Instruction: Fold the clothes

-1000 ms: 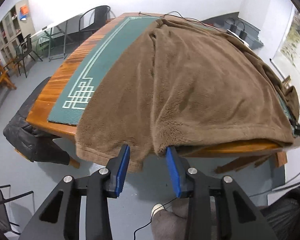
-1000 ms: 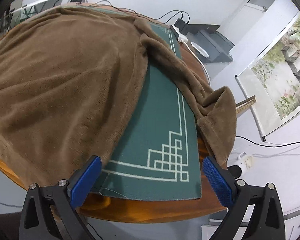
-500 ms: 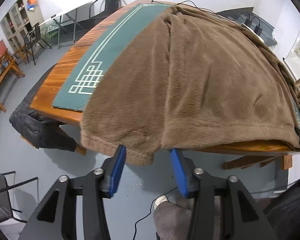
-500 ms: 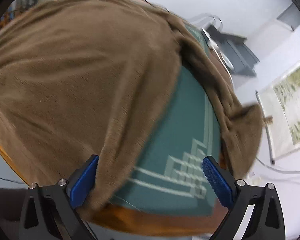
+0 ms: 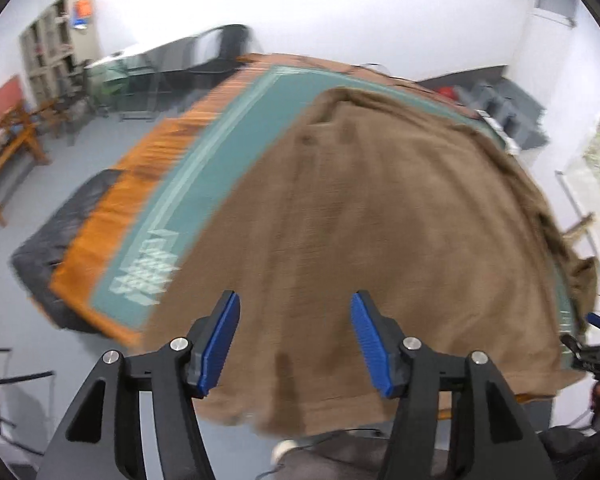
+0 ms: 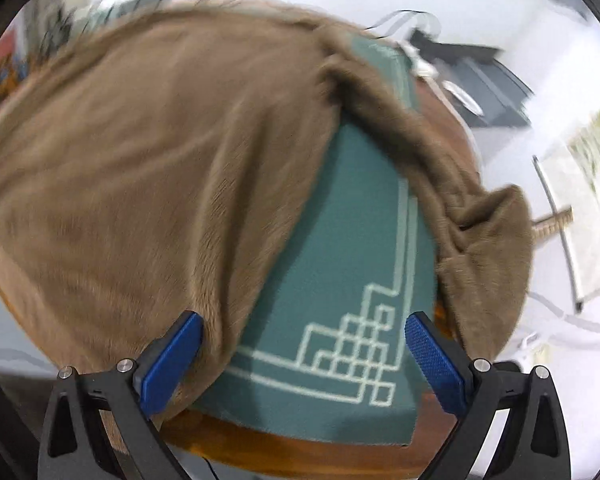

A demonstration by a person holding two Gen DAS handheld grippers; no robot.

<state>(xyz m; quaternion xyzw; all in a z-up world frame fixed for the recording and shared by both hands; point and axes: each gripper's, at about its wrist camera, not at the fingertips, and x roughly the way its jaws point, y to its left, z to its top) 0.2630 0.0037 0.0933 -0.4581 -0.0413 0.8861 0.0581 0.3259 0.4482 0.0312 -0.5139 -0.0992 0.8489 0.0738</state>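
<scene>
— Since the earlier frames, the left gripper (image 5: 295, 340) has let the hem go: a second back its blue pads sat close around the hanging brown edge, and now they stand well apart, above the cloth instead of below the table edge.

— Are they done spreading?

— No, the jaws are opening at this moment. Nothing is pinched; the brown fleece garment (image 5: 380, 220) only lies behind the gap between them.

— Where is the garment in that view?

— It fills the centre and right of the frame, spread over the green mat (image 5: 204, 200) on the wooden table (image 5: 112, 208), with its near hem hanging over the table edge at the bottom. Everything is smeared by motion blur.

— And the right gripper (image 6: 304, 354)?

— Its fingers are spread wide, as they were in the earlier frames, and grip nothing. The left pad (image 6: 172, 360) sits against the garment's edge at lower left of that view, though I cannot tell whether it touches. The right pad (image 6: 434, 364) stands in front of the mat's white key-pattern corner (image 6: 352, 352).

— How does the garment lie there?

— The body (image 6: 160, 160) covers the upper left, and a sleeve (image 6: 472, 216) trails down the right side and droops over the table's far edge.
</scene>
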